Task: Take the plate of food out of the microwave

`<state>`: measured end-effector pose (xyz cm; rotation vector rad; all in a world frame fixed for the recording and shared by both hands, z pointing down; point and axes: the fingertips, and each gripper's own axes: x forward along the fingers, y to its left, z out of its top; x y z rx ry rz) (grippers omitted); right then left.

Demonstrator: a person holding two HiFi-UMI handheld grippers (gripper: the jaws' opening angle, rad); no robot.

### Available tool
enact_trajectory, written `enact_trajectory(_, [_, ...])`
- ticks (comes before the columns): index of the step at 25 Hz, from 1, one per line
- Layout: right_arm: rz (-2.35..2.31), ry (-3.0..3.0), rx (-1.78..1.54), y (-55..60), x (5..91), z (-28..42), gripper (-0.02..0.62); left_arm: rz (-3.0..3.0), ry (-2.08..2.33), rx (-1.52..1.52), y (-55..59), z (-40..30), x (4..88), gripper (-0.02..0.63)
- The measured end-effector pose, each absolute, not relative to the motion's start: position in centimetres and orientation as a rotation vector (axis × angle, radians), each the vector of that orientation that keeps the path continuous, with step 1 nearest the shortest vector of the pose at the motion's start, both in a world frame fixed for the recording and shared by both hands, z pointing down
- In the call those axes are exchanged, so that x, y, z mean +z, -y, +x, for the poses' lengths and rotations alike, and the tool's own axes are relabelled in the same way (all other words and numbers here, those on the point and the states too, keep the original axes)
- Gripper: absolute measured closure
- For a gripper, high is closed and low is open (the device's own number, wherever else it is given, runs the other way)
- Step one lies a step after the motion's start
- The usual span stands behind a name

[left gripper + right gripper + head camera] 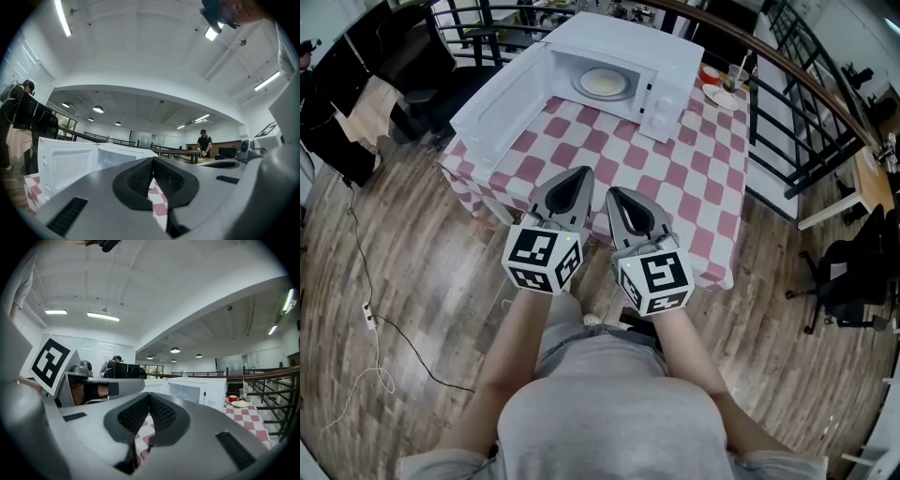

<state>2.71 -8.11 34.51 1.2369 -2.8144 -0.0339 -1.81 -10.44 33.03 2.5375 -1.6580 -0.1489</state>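
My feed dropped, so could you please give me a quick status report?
Shut, empty: left tongs, right tongs, over table edge. Inside microwave, door open: plate of food. Path clear.

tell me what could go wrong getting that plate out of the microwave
The left gripper and right gripper are both shut; going in like that would likely shove the plate deeper into the microwave. The plate lies flat, so a grip on its rim alone may tip the food. The open door stands on the left, where the left gripper could knock it.
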Motion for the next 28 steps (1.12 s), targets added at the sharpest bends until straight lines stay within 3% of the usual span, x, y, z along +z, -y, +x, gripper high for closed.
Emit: enact_trajectory(28, [1.37,2.728,0.033,23.2,36.2,-0.7,0.571,2.599,1.519,-0.102,26.4,-5.2,34.2,0.603])
